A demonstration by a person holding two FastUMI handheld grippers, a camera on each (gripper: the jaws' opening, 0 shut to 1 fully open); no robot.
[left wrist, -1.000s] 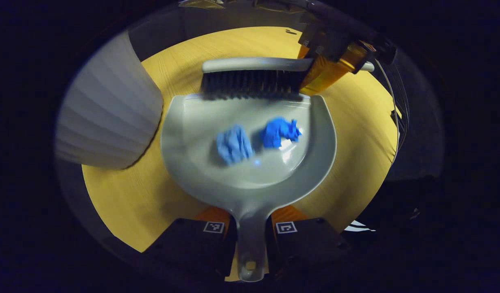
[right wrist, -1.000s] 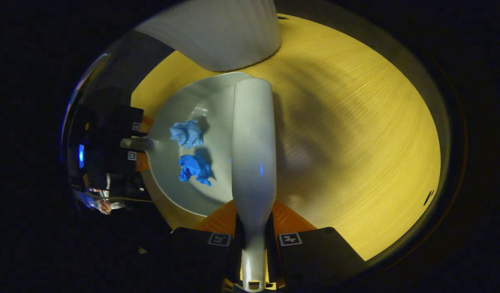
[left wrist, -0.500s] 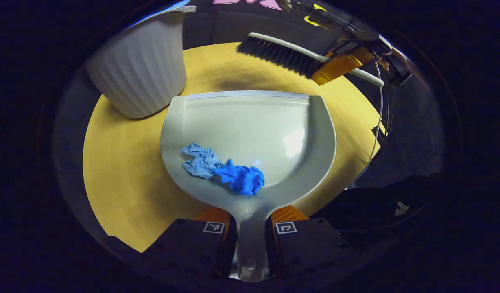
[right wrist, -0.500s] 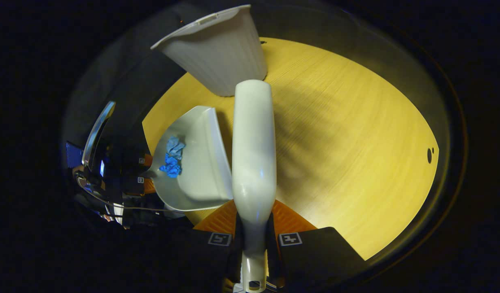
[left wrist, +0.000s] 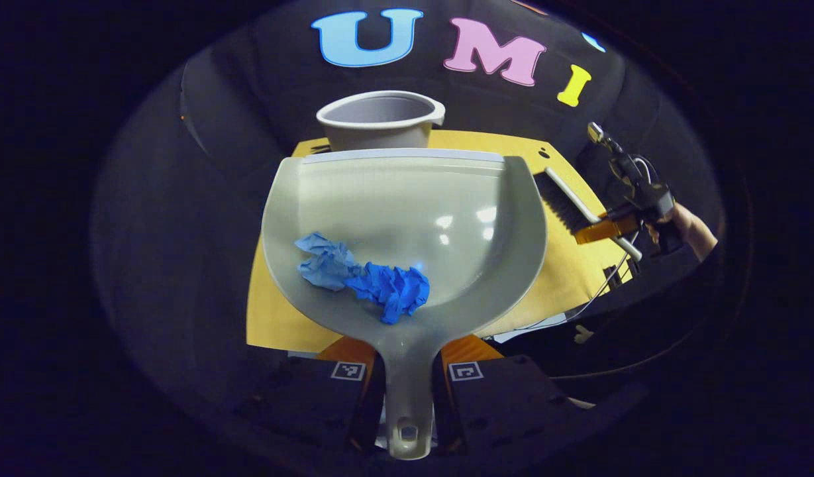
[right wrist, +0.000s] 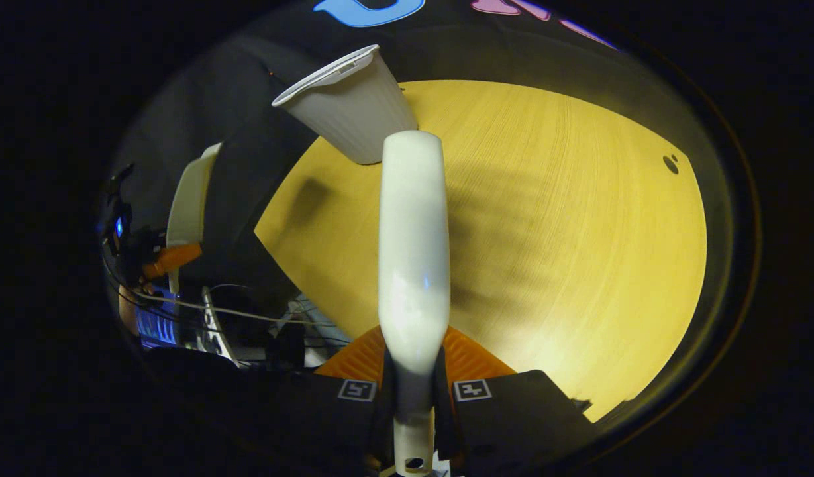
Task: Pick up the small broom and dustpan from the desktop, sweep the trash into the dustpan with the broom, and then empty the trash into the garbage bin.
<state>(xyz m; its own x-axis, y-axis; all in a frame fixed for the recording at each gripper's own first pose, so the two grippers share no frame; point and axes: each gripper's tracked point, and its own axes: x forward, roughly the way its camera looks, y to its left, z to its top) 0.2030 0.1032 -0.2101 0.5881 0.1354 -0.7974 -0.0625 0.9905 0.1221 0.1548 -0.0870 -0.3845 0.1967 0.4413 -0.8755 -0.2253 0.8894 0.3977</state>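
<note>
Above the worktop (left wrist: 565, 265), your left gripper (left wrist: 407, 371) fingers clamp the dustpan (left wrist: 407, 199) handle, trash (left wrist: 367, 278) inside, bin (left wrist: 379, 122) at twelve o'clock, seemingly just beyond; your right gripper (right wrist: 414, 391) fingers clamp the broom (right wrist: 413, 265).

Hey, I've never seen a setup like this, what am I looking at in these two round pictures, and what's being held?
There is no robot here. A person holds a two-finger gripper in each hand, and each gripper carries a wide-angle camera looking forward along its fingers.

In the left gripper view, the left gripper is shut on the handle of a grey dustpan. Two crumpled blue scraps lie in the pan, near the handle end. Beyond the pan's front edge stands a white ribbed garbage bin on a yellow wooden desktop. Farther off on the right, a hand holds the other gripper with the small broom.

In the right gripper view, the right gripper is shut on the broom's handle, which runs up the middle. The bin and desktop appear again, with the raised dustpan seen edge-on at the left.
</note>
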